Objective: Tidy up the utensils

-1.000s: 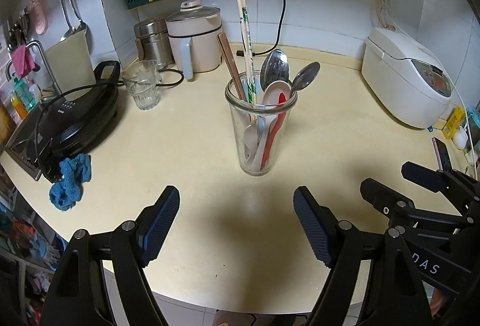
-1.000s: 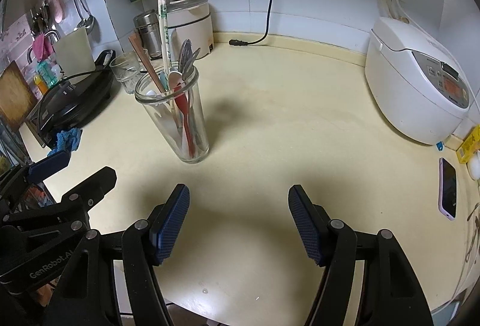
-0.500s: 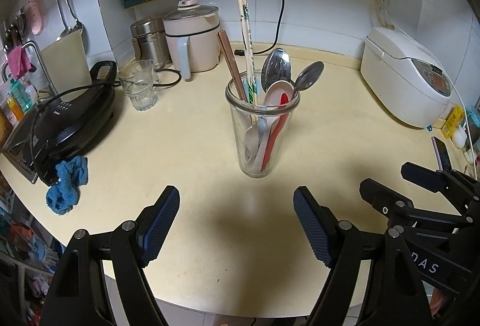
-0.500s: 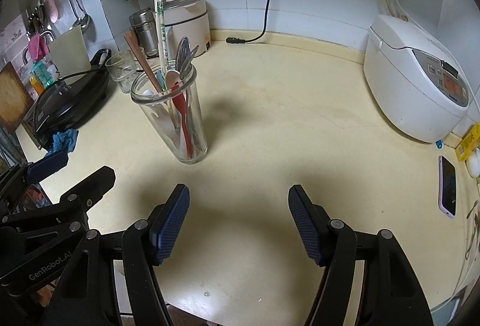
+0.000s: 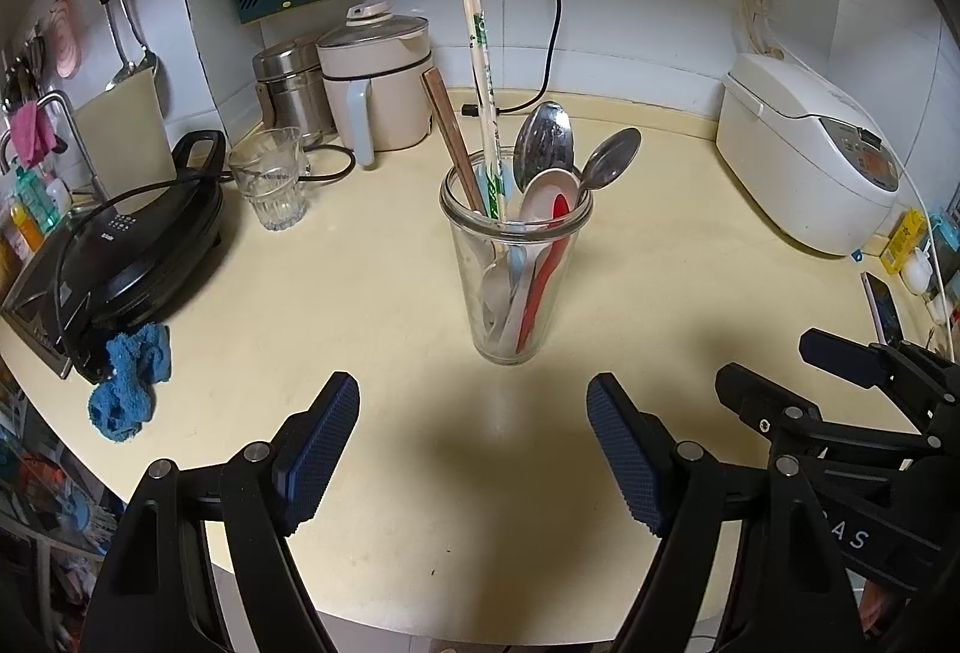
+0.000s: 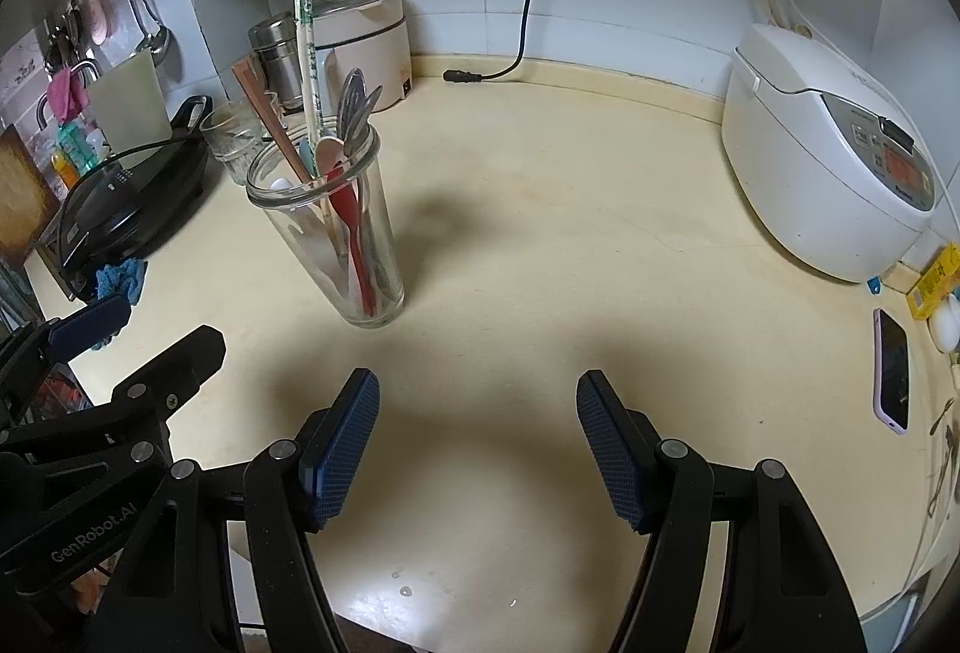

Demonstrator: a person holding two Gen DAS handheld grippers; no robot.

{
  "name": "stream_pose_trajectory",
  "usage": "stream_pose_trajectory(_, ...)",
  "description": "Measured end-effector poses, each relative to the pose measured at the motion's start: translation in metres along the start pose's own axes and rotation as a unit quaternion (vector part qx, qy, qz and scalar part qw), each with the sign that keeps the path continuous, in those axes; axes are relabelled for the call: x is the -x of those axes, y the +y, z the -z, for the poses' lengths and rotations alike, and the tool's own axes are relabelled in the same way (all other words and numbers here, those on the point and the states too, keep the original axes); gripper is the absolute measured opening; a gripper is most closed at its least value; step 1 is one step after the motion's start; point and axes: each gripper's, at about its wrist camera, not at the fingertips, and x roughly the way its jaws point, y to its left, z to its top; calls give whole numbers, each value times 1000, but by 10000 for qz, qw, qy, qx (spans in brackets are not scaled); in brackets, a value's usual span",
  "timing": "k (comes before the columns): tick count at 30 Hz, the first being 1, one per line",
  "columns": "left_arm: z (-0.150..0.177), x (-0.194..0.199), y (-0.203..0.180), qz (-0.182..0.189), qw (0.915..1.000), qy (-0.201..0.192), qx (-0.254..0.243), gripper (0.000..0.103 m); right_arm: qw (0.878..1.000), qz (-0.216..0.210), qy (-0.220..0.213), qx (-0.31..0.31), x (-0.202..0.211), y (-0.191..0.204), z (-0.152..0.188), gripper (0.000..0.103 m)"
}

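A tall clear glass (image 5: 516, 287) (image 6: 336, 245) stands upright on the cream counter (image 5: 372, 281). It holds two metal spoons (image 5: 543, 143), a white spoon (image 5: 543, 194), a red spoon (image 5: 543, 281), brown chopsticks (image 5: 450, 137) and a wrapped pair of chopsticks (image 5: 480, 65). My left gripper (image 5: 473, 443) hangs open just in front of the glass, nothing between its blue pads. My right gripper (image 6: 478, 443) is open too, to the right of the glass and nearer the counter's front edge; its black fingers (image 5: 840, 389) show at the right of the left wrist view.
A white rice cooker (image 6: 828, 161) sits at the right, a phone (image 6: 892, 368) near it. At the back left are an empty tumbler (image 5: 270, 179), a beige pot (image 5: 378, 83), a steel canister (image 5: 288, 89), a black griddle (image 5: 132, 239) and a blue cloth (image 5: 129, 383).
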Motion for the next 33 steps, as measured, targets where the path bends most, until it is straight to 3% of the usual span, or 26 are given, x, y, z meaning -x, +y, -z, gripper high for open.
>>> stream_pose_trajectory(33,-2,-1,1,-9,10000,-55,8,82,10000,-7,37,-18,-3,1,0,69)
